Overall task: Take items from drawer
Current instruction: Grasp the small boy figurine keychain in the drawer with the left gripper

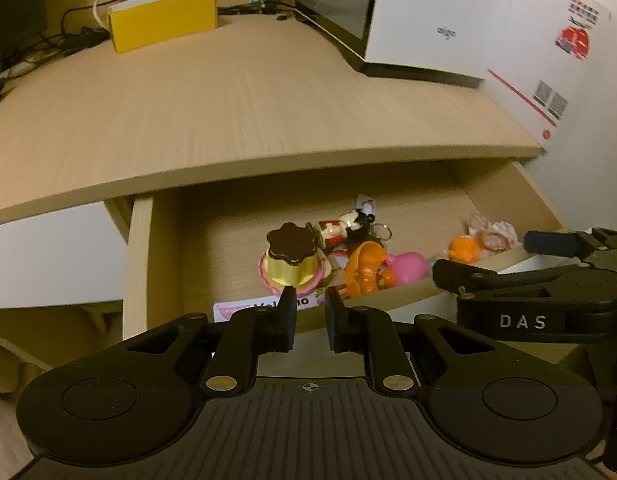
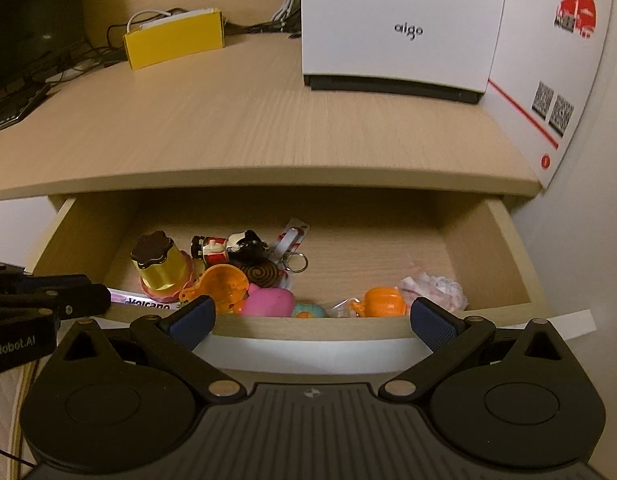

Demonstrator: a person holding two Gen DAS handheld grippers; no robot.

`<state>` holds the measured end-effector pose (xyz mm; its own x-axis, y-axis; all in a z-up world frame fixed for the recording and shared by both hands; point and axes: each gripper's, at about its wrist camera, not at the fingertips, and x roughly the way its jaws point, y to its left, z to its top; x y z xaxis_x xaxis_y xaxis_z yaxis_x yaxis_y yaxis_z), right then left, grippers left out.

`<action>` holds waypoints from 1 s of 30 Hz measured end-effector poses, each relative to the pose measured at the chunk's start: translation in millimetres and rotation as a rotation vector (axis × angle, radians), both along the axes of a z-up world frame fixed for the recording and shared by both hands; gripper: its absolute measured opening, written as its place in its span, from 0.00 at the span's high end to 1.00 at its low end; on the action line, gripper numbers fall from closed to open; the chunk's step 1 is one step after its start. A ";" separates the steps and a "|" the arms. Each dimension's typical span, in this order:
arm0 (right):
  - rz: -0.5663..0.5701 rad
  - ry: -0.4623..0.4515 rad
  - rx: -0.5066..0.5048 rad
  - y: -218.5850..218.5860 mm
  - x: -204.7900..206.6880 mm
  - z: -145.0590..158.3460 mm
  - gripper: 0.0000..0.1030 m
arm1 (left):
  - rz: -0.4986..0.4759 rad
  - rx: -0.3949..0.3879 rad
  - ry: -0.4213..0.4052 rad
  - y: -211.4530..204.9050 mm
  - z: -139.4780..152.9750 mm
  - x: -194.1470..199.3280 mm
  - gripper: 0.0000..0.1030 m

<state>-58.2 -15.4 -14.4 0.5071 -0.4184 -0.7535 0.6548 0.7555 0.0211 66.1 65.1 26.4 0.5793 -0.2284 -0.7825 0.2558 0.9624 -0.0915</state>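
The open drawer under the wooden desktop holds several small toys. A gold pudding toy with a dark brown top stands at its left. Beside it are an orange toy, a pink toy, a red-and-black keychain figure and a small orange piece. My left gripper hovers at the drawer's front edge, just before the pudding toy, open by a narrow gap with nothing in it. My right gripper is wide open and empty at the front edge, before the pink toy.
A flat "Volcano" packet lies under the pudding toy. A crumpled pink-white item sits at the drawer's right. On the desktop stand a yellow box, a white "aigo" box, a white carton and cables.
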 end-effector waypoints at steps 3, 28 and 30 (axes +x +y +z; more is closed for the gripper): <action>0.001 0.004 0.004 1.2 -2.6 -1.1 0.00 | -0.009 0.002 0.002 0.5 0.2 -9.3 0.84; 0.036 0.003 0.075 -5.9 -27.5 5.1 0.00 | -0.239 0.106 0.016 1.5 6.3 -20.7 0.81; 0.036 0.002 0.074 -5.6 -28.9 5.0 0.00 | -0.233 0.117 0.040 4.1 4.9 -5.2 0.81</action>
<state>-87.1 -21.0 -9.4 0.5194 -0.3425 -0.7829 0.6271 0.7752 0.0769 60.8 69.2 31.3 0.4899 -0.2586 -0.8325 0.4699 0.8827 0.0023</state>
